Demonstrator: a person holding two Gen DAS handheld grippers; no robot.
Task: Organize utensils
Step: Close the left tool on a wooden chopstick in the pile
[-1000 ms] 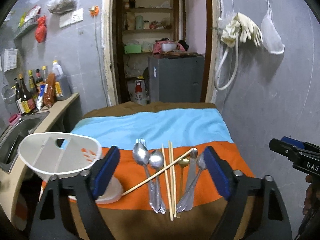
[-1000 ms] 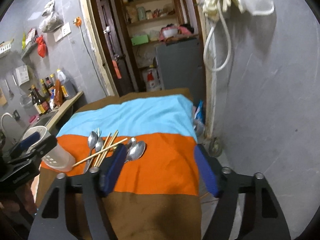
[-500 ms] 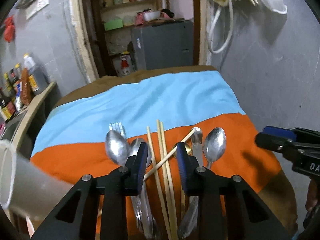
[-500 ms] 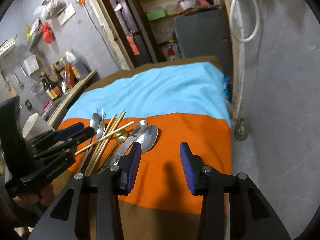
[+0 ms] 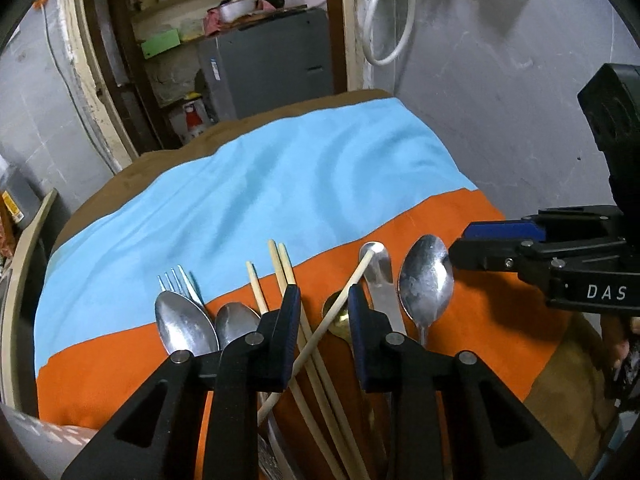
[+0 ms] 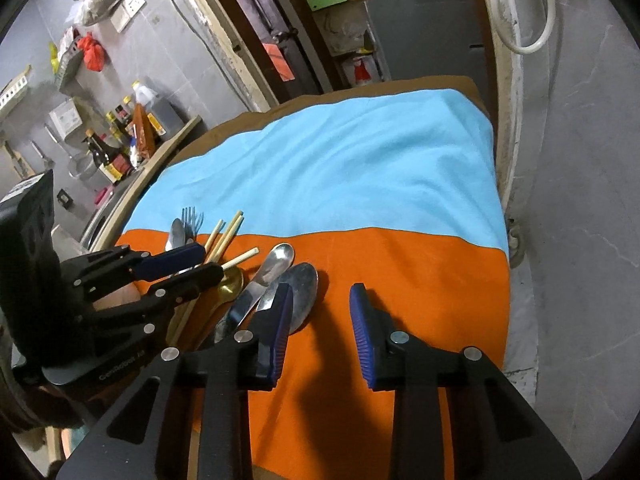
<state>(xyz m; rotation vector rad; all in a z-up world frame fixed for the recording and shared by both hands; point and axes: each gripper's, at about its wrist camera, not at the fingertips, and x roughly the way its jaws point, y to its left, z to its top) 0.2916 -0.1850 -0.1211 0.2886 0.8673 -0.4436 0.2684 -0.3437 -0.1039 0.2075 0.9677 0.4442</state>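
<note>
Utensils (image 5: pixel 286 264): where do they lie, and in what arrangement? (Operator)

They lie in a loose row on the orange band of the cloth (image 5: pixel 472 320) covering the tabletop. Order: fork (image 5: pixel 178 280) and two spoons at one end, chopsticks in the middle, then a gold spoon (image 5: pixel 338 316), a knife (image 5: pixel 378 276) and a large spoon (image 5: pixel 426 280). One chopstick (image 5: pixel 360 268) lies diagonally across the others, with its tip resting on the knife. (Technician)

State of the left tongs (image 5: pixel 324 296)? (Operator)

The jaws are narrow and closing, tilted down over the middle of the row. The crossed chopstick and the gold spoon show in the gap. The pads are not seen pressing on either, so nothing is gripped. The narrow gap suits a thin stick. The crossed one probably goes first, because it lies on top and blocks the rest. (Technician)

State of the right tongs (image 6: pixel 321 292)? (Operator)

The jaws are also closing, and somewhat wider apart. Only bare orange cloth lies between them. The large spoon sits just outside the jaw on its side. These tongs hold nothing and appear to be waiting at the end of the row. (Technician)

Destination? (Operator)

A pale container (image 5: pixel 28 452) shows at the lower left edge of the left view. It is probably the holder, but this is not confirmed. Sorting has not started (Technician)
</note>
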